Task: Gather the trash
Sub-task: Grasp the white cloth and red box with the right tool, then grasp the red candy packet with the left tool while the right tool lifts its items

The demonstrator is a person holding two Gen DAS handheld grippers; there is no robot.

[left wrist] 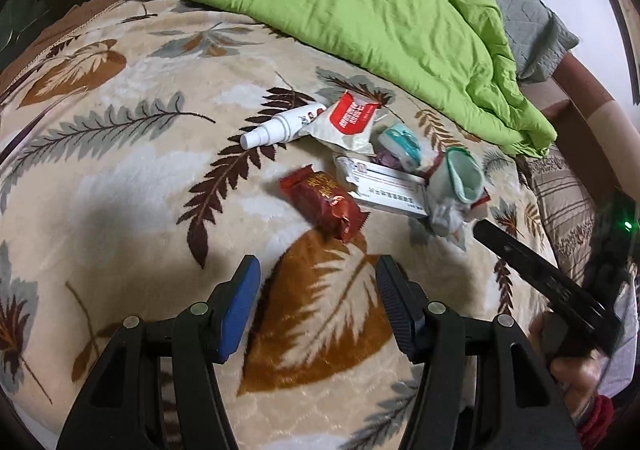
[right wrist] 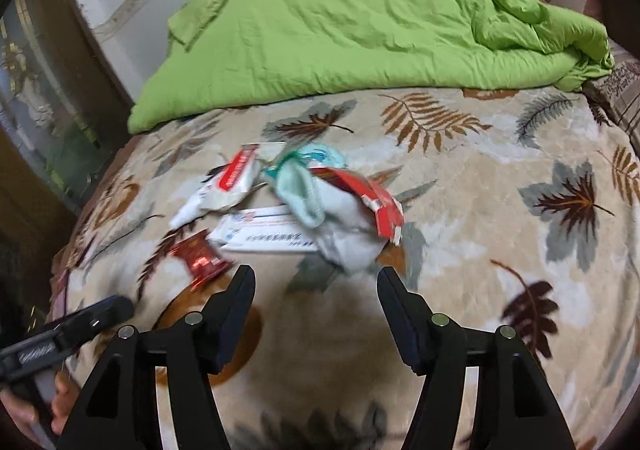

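A heap of trash lies on a leaf-patterned blanket [left wrist: 132,177]. It holds a red snack wrapper [left wrist: 326,203], a white spray bottle [left wrist: 280,125], a red-and-white pouch [left wrist: 350,121], a flat white box [left wrist: 386,187], a mint-edged sock [left wrist: 460,175] and crumpled tissue [left wrist: 448,217]. My left gripper [left wrist: 316,270] is open and empty, just short of the red wrapper. My right gripper [right wrist: 316,278] is open and empty, just short of the tissue [right wrist: 352,250] and the sock [right wrist: 300,193]. The red wrapper [right wrist: 198,262] lies to its left.
A rumpled green duvet [left wrist: 360,1] covers the far half of the bed, with a grey quilt [left wrist: 524,25] behind it. A striped pillow [left wrist: 560,201] lies at the right. The right gripper's finger [left wrist: 532,270] reaches in from the right in the left wrist view.
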